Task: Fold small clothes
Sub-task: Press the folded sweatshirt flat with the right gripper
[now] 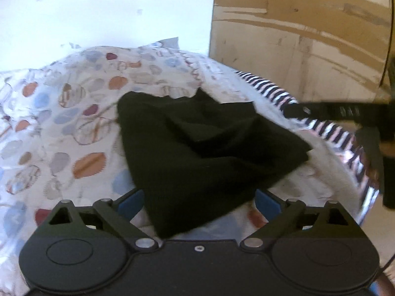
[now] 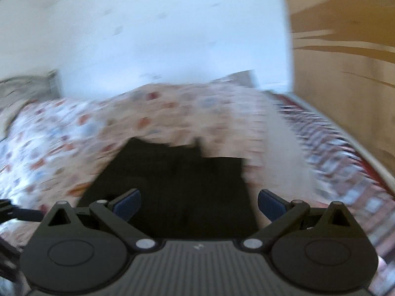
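A small black garment (image 1: 197, 148) lies crumpled on a bed with a circle-patterned cover (image 1: 61, 123). My left gripper (image 1: 199, 201) is open, its blue pads (image 1: 130, 203) spread wide on either side of the garment's near corner. In the blurred right wrist view the same black garment (image 2: 177, 182) lies just ahead of my right gripper (image 2: 199, 204), which is open with blue pads (image 2: 271, 207) wide apart. The right gripper also shows in the left wrist view (image 1: 345, 113) at the right edge, over the striped cloth.
A striped cloth (image 1: 321, 128) runs along the bed's right edge. A large cardboard box (image 1: 296, 37) stands at the right behind the bed. A white wall (image 1: 98, 12) is behind. A grey pillow (image 2: 24, 86) lies at far left.
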Available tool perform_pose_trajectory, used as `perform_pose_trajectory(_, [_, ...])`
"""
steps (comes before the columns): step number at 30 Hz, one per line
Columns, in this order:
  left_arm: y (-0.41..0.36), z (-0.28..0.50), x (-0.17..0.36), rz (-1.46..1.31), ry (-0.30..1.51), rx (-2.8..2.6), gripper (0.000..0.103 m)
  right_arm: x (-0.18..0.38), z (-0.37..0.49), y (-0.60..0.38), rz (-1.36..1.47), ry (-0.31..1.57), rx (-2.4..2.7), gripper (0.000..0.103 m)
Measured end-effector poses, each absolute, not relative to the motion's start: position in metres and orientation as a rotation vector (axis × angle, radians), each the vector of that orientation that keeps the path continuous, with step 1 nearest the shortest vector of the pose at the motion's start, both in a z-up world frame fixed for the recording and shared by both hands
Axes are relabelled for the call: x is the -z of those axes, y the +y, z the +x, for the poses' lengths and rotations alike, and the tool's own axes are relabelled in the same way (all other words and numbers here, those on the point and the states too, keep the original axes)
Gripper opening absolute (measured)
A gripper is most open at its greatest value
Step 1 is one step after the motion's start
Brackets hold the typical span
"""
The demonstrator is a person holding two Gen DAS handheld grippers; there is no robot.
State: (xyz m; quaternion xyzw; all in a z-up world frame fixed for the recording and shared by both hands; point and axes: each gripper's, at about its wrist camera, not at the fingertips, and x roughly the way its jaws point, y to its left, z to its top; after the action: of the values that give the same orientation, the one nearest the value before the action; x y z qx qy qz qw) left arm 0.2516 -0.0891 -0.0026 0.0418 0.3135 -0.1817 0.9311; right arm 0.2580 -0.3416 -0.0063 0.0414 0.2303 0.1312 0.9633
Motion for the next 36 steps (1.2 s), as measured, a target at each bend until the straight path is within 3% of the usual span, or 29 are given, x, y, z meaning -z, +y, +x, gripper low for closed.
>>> perform_pose_trajectory(8, [-0.098, 0.26, 0.018, 0.174, 0.666, 0.307, 0.097, 0.005, 0.324, -0.264, 0.004, 0.589, -0.463, 0.102])
perform_pose_trajectory(12, [-0.099, 0.261, 0.021, 0.172, 0.666, 0.306, 0.098, 0.014, 0.333, -0.236, -0.118, 0.632, -0.477, 0.094])
perform_pose_trajectory(14, [-0.099, 0.263, 0.022, 0.171, 0.669, 0.308, 0.098, 0.018, 0.332, -0.226, -0.199, 0.632, -0.465, 0.086])
perform_pose_trajectory(19, [-0.101, 0.262, 0.023, 0.171, 0.666, 0.305, 0.098, 0.021, 0.315, -0.243, -0.201, 0.61, -0.427, 0.043])
perform_pose_trajectory(25, [-0.104, 0.261, 0.024, 0.202, 0.652, 0.295, 0.098, 0.016, 0.308, -0.305, 0.042, 0.569, -0.373, 0.03])
perform_pose_trajectory(29, [-0.107, 0.26, 0.022, 0.243, 0.627, 0.291, 0.098, 0.027, 0.312, -0.348, 0.225, 0.592, -0.305, 0.03])
perform_pose_trajectory(36, [-0.121, 0.257, 0.027, 0.393, 0.594, 0.335, 0.099, 0.041, 0.316, -0.377, 0.313, 0.62, -0.262, 0.076])
